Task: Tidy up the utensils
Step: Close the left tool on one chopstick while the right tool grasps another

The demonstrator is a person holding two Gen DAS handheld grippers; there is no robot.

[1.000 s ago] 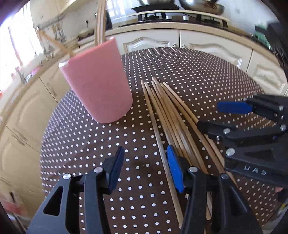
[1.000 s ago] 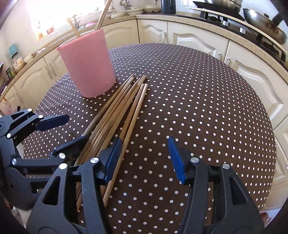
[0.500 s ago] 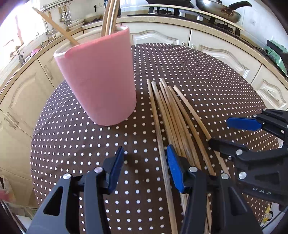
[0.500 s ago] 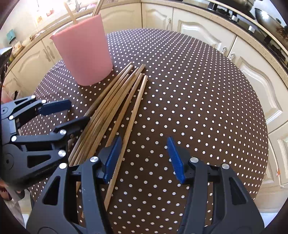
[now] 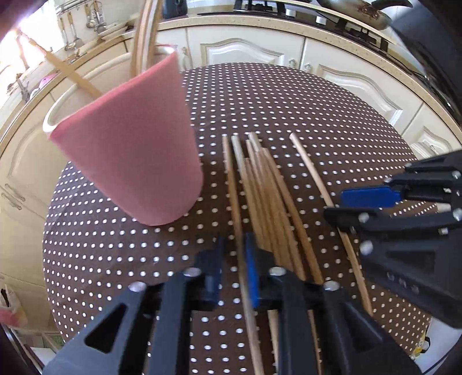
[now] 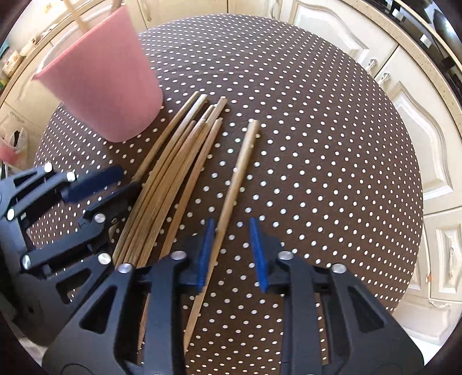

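A pink cup [image 5: 130, 161] [image 6: 101, 86] with a few chopsticks [image 5: 144, 34] standing in it sits on the dotted brown table [image 5: 274, 101]. Beside it lies a bundle of several wooden chopsticks [image 5: 268, 196] [image 6: 173, 161]. My left gripper [image 5: 233, 268] [image 6: 130, 179] points down over the bundle's cup side. Its blurred jaws are closing tight onto the leftmost chopstick [image 5: 231, 178]. My right gripper [image 6: 232, 253] [image 5: 335, 205] is closing too. One chopstick [image 6: 236, 178], apart from the bundle, runs between its jaws against the left pad, with a gap to the right pad.
Cream kitchen cabinets [image 6: 418, 138] and a countertop ring the round table. A stove with a pan [image 5: 361, 14] stands behind. The table's dotted cloth [image 6: 317, 144] stretches right of the chopsticks. A pink bag [image 6: 11, 147] hangs off the table's left.
Both grippers' jaws have narrowed from wide open. The left one shifted right over the leftmost chopstick. The rightmost chopstick now lies apart from the bundle, inside the right jaws.
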